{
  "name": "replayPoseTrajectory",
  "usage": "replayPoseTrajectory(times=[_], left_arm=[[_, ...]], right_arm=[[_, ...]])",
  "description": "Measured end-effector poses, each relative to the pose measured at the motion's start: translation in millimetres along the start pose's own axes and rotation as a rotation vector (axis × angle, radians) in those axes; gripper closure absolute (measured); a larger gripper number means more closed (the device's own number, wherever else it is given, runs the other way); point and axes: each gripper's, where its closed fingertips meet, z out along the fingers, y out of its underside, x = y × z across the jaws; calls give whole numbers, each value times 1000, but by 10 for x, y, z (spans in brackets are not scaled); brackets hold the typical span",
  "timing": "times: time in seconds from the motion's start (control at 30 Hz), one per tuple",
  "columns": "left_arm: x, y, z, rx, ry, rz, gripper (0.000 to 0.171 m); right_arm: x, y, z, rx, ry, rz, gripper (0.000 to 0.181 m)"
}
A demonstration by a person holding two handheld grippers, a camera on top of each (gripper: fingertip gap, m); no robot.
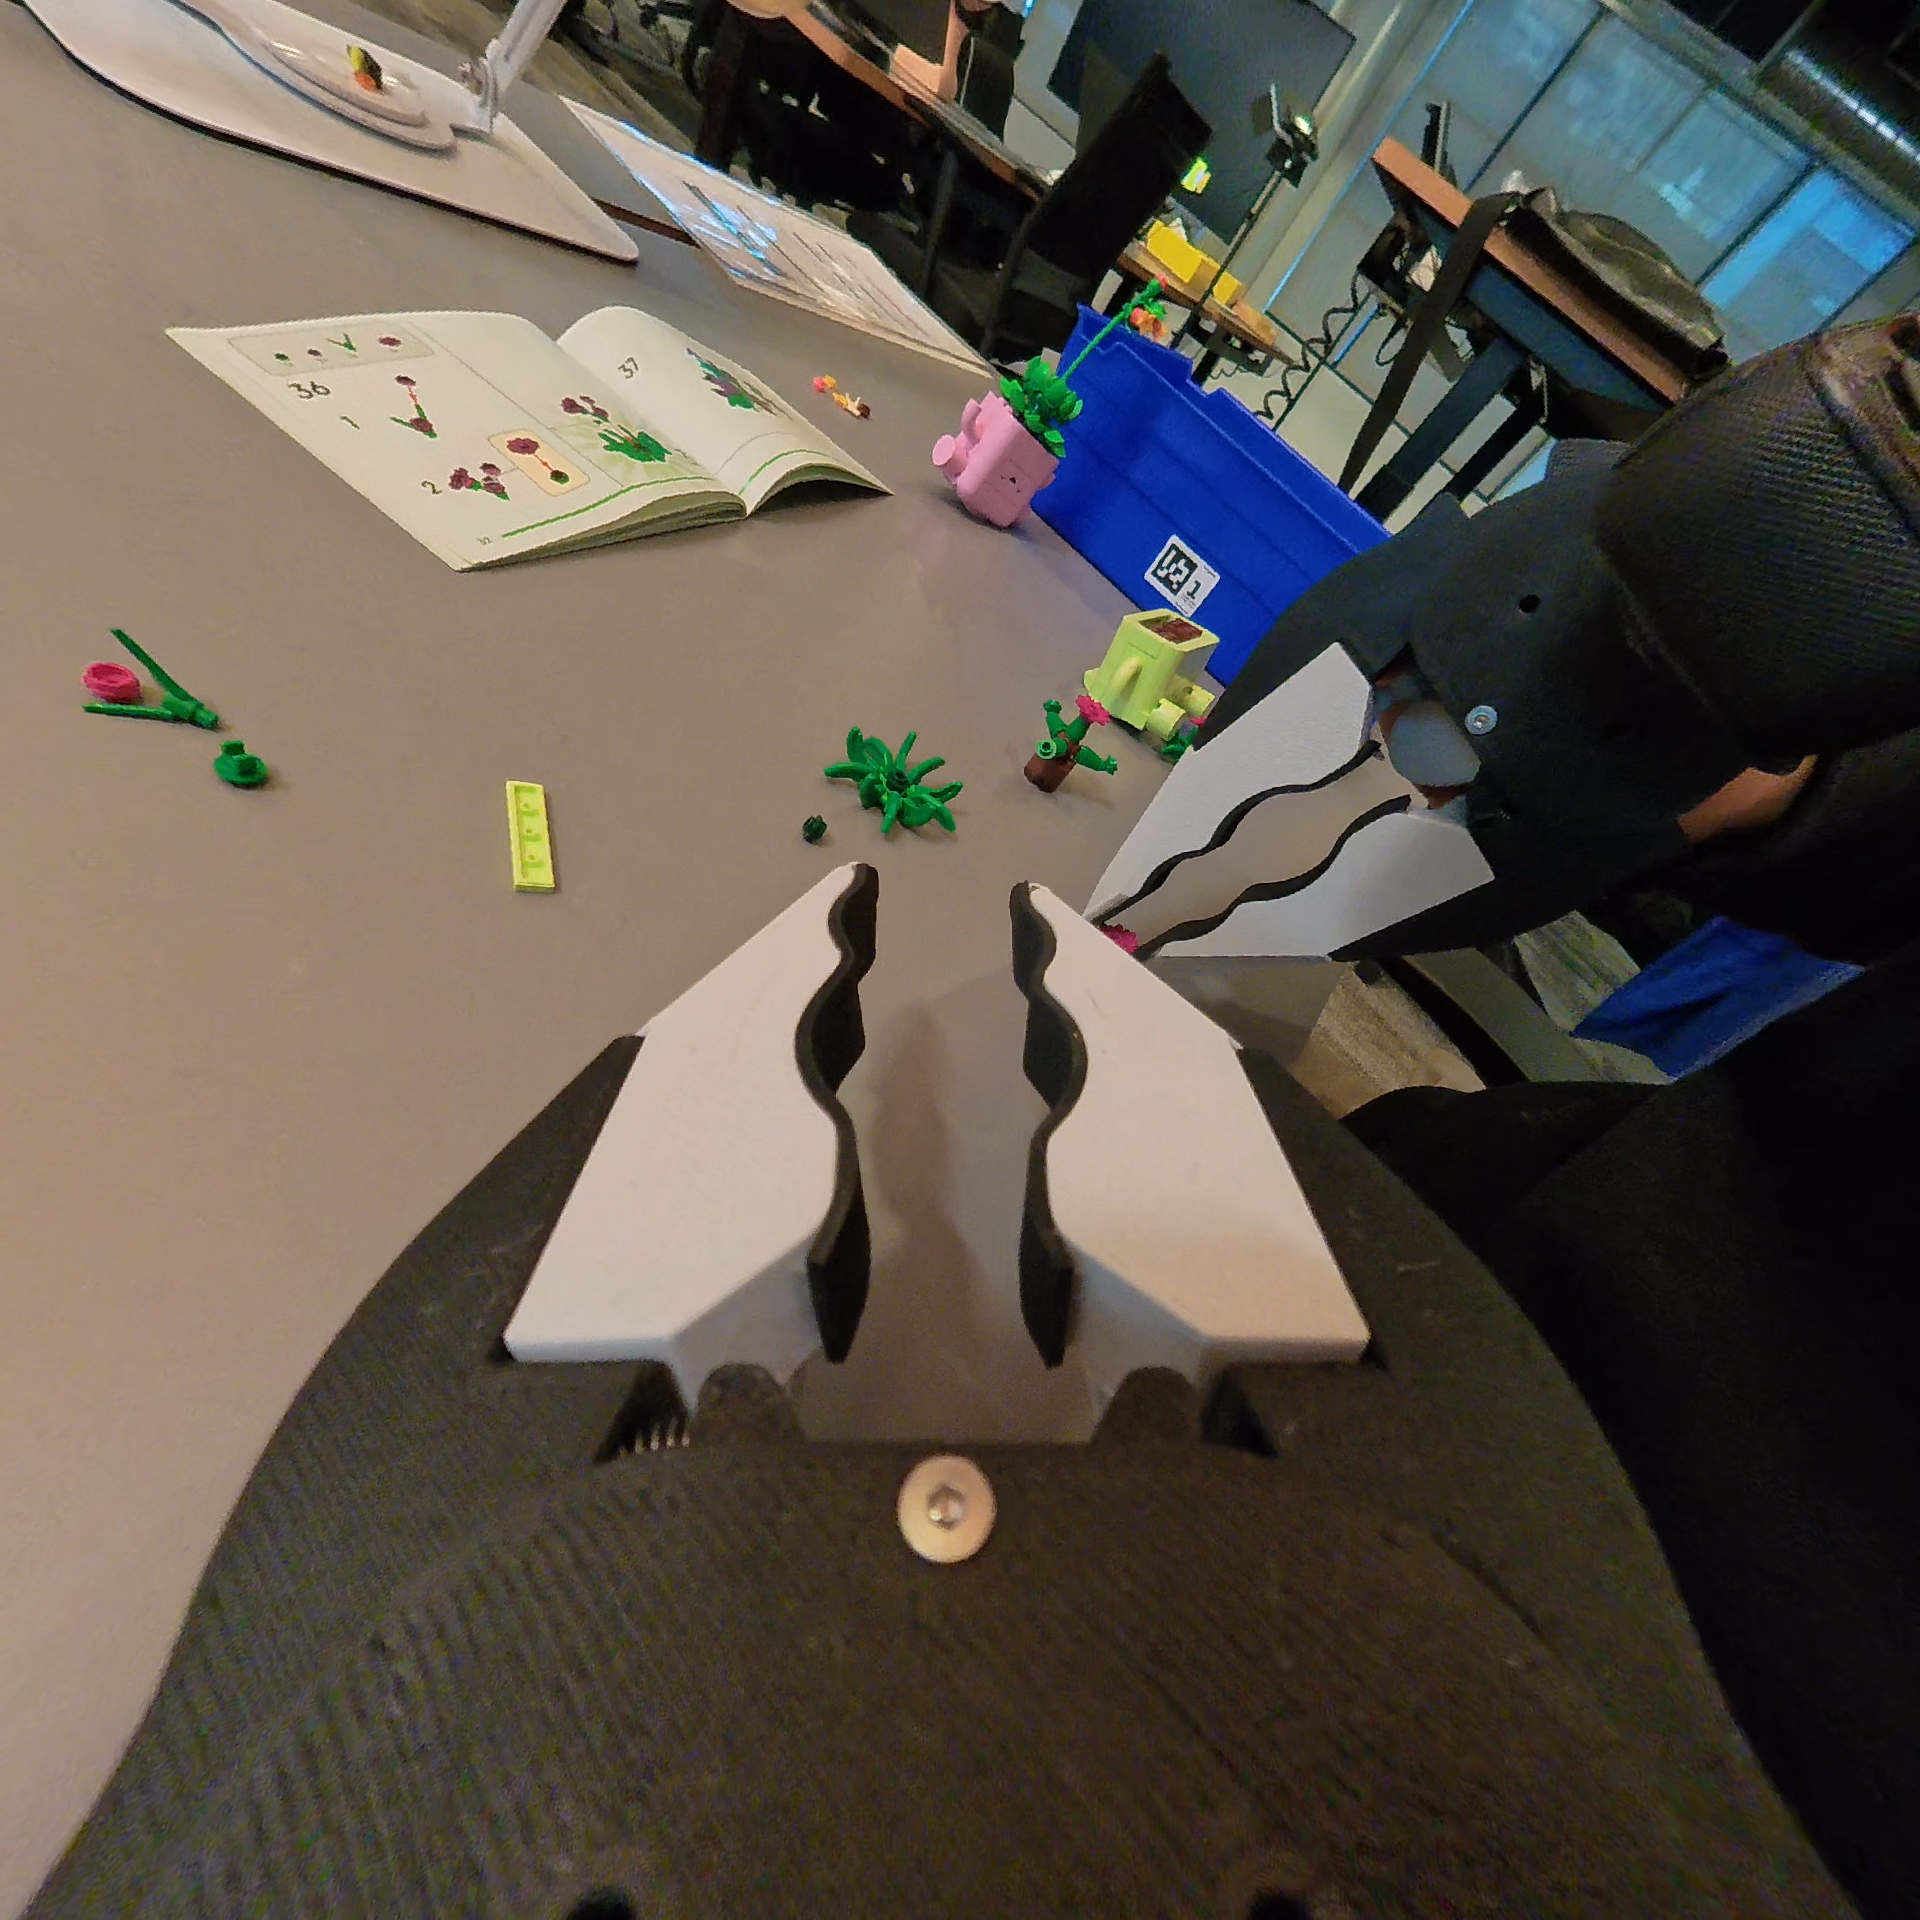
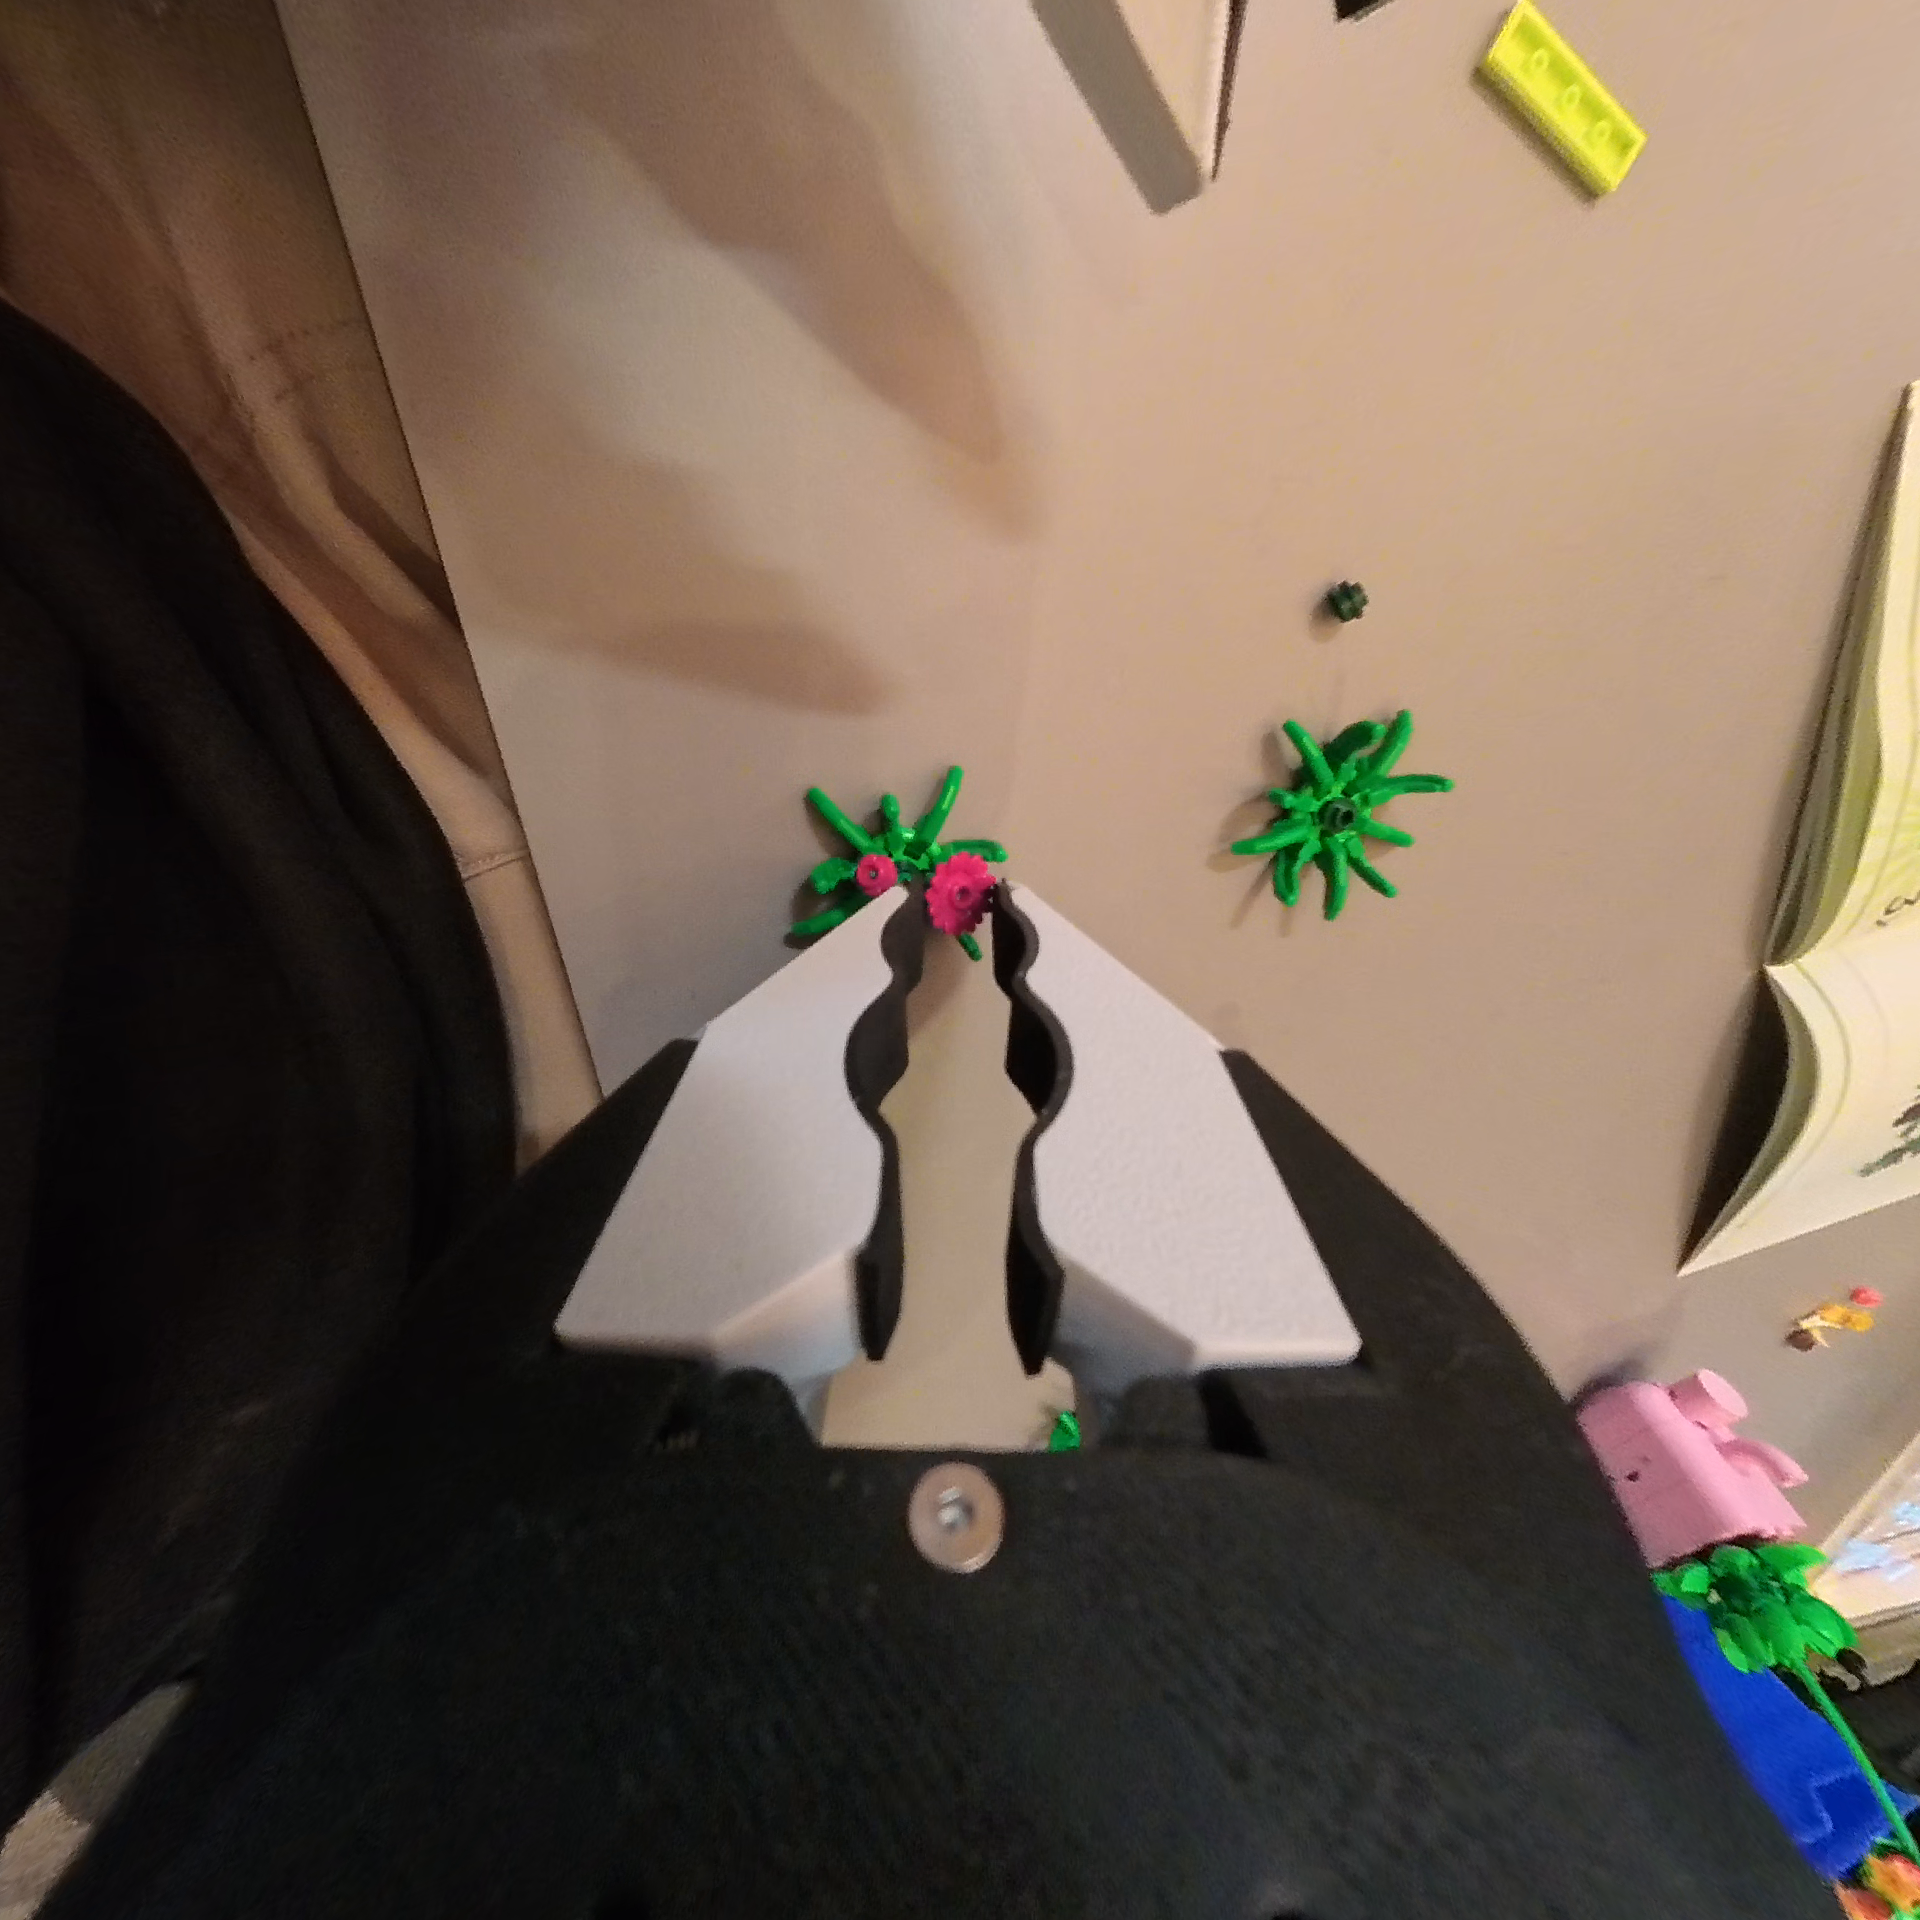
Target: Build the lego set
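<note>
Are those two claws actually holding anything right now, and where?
The right claw pinches a small magenta plastic flower by its edges, at its tips. The left claw is open, holding nothing.

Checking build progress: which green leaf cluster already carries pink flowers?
The leaf cluster at the right tool's tips carries pink flowers; the other cluster is bare.

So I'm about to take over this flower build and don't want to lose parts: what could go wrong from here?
1. The right gripper pinches the small magenta flower piece only at its fingertips; it could pop out or twist.
2. The spiky green leaf cluster with one magenta flower lies loose near the grey table's edge; pressing down may skid it off.
3. The open left gripper hovers close to a tiny dark green stud and could knock it away.
</note>
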Motion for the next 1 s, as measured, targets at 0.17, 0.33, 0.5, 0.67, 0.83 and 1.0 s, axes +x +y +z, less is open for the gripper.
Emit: replayPoseTrajectory(times=[0.17,0.33,0.5,0.67,0.83,1.0], left_arm=[[-3,0,0,0,1,-3,148],[-5,-1,-1,2,2,-7,148],[-7,0,0,0,2,-8,148],[-8,3,0,-1,-1,-5,148],[-7,9,5,-6,-5,0,148],[-6,9,4,-6,-6,1,148]], right_arm=[[-4,1,10,1,-5,-1,171],[-7,2,14,14,-13,8,171],[-9,3,16,35,2,5,171],[-9,3,14,50,10,6,171],[-10,3,14,55,20,-2,171],[-3,0,11,44,45,-15,171]])
